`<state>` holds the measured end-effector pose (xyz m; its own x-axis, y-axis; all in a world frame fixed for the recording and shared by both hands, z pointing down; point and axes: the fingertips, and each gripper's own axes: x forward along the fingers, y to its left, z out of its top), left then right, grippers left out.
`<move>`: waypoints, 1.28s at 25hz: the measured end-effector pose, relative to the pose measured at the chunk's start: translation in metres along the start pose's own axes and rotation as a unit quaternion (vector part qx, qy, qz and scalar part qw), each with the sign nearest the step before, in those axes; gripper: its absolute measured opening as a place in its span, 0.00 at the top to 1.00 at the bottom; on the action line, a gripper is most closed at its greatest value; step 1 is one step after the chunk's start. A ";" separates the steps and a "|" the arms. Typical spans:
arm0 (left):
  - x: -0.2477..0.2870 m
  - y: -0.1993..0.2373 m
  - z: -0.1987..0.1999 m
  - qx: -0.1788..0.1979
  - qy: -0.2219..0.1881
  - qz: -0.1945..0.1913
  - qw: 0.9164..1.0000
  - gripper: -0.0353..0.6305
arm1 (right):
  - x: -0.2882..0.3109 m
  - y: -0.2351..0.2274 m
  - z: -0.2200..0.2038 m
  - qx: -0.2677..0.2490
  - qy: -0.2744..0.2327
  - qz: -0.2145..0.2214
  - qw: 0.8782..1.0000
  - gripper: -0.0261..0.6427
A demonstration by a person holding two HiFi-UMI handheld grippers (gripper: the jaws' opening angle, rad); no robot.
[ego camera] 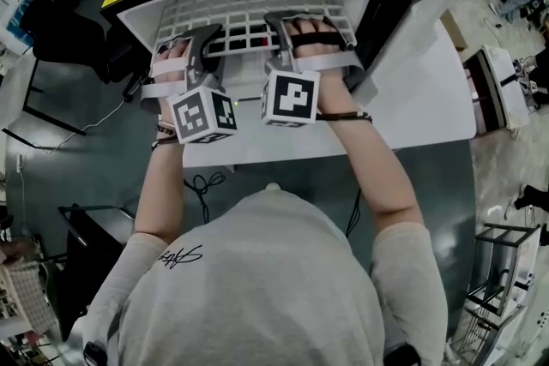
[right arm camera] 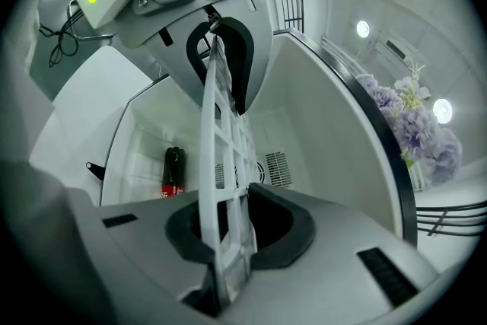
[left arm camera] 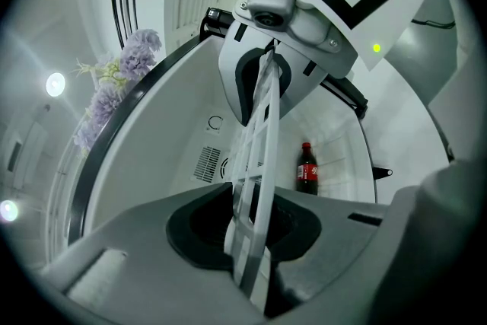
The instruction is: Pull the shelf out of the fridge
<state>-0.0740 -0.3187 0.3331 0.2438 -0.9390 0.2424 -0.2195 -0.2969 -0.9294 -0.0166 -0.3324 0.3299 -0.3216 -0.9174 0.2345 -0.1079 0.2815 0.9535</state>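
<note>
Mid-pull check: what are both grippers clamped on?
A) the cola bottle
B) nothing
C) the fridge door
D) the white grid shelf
D: in each gripper view the white grid shelf runs edge-on between the closed jaws of the left gripper and right gripper; the cola bottle stands apart inside the fridge.

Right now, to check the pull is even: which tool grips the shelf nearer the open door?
The right tool, clamped on the shelf beside the door; the left tool grips the far side.
</note>
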 end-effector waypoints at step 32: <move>-0.017 -0.001 0.001 -0.005 0.003 0.001 1.000 0.86 | -0.013 0.004 0.004 -0.005 0.011 0.000 1.000 0.89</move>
<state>-0.0774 -0.3018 0.3301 0.2376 -0.9406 0.2426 -0.2288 -0.2969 -0.9271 -0.0163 -0.3180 0.3304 -0.3007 -0.9235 0.2381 -0.0984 0.2783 0.9554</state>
